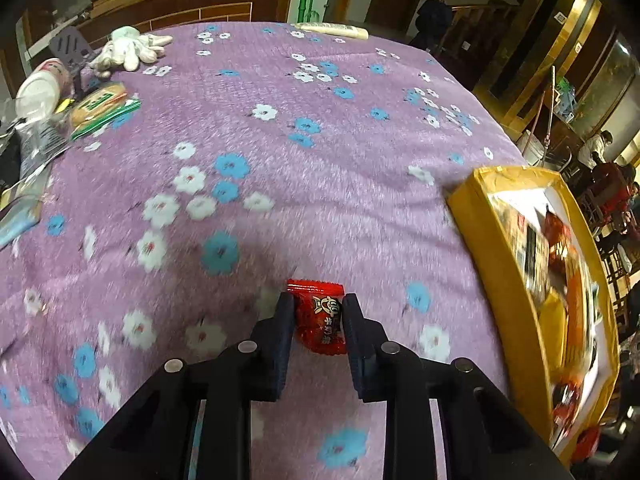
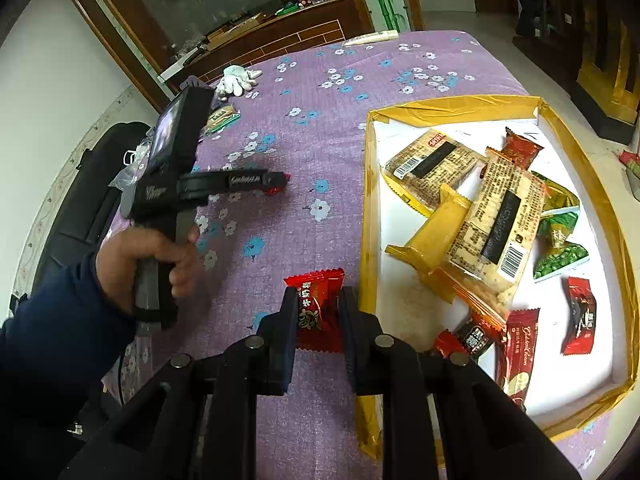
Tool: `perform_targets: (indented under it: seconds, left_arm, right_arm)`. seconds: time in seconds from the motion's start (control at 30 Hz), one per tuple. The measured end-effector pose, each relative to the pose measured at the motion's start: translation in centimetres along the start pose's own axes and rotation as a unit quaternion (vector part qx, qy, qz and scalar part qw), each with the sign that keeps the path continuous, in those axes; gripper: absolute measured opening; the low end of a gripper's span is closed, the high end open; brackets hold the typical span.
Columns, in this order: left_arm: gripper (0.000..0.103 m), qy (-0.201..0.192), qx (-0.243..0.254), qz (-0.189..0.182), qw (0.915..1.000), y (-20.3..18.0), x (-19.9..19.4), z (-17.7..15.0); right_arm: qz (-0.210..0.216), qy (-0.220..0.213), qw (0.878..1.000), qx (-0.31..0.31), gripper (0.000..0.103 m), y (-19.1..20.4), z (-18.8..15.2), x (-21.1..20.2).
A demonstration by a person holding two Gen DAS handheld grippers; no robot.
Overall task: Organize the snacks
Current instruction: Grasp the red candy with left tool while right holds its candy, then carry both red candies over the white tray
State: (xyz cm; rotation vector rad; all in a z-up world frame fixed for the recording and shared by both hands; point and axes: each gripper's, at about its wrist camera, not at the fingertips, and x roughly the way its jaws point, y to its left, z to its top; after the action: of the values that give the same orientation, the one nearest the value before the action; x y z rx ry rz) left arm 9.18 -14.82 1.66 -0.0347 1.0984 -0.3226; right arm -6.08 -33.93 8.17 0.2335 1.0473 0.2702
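- left wrist view: the left gripper (image 1: 318,320) is clamped on one red candy (image 1: 320,320), pads pressing its wrapper from both sides, so the sweet hangs between the fingers above the purple floral cloth (image 1: 280,152); judged, it is held this way for carrying to the tray.
- the yellow-rimmed tray (image 1: 484,240) lies at about 3 o'clock from that candy, near but not touching; its contents are blurred here, so no count from this view.
- at about 10 o'clock, at the cloth's far-left edge, sit one green biscuit packet (image 1: 102,102), one white glove (image 1: 128,50) and one white cup (image 1: 40,88), probably set aside as not yet sorted or not snacks.
- right wrist view: the right gripper (image 2: 318,312) is closed on a second red candy (image 2: 318,304), its top edge sticking out above the fingertips.
- the tray (image 2: 366,208) spans 1 to 3 o'clock from it, and looks to be the collecting place: two large beige packets, one yellow bar, roughly five small red or dark wrappers, two green ones.
- at 9 to 10 o'clock, the person's left hand (image 2: 148,264) holds the other gripper (image 2: 276,181); red shows at its tip.
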Motion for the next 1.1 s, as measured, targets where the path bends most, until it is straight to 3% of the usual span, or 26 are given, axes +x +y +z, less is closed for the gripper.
perform_targets:
  seconds: [0.3, 0.53, 0.8, 1.1]
  left_arm:
    - [0.021, -0.018, 0.022, 0.011, 0.9995, 0.0, -2.6, -5.2]
    - [0.021, -0.017, 0.033, -0.023, 0.9990, 0.0, -4.6, -8.1]
    - [0.021, -0.027, 0.054, -0.048, 0.9970, 0.2, -6.7, -9.0]
    - [0.021, -0.046, 0.074, -0.065, 0.9941, -1.9, -8.8, -8.9]
  right_arm:
    - [0.011, 0.014, 1.000, 0.002, 0.019, 1.5, 0.0, 1.6]
    - [0.010, 0.014, 1.000, 0.015, 0.019, 2.8, -0.8, 2.3]
    - [-0.006, 0.007, 0.999, 0.049, 0.019, 4.0, -2.8, 1.9]
    - [-0.016, -0.008, 0.997, 0.079, 0.019, 2.9, -3.7, 0.0]
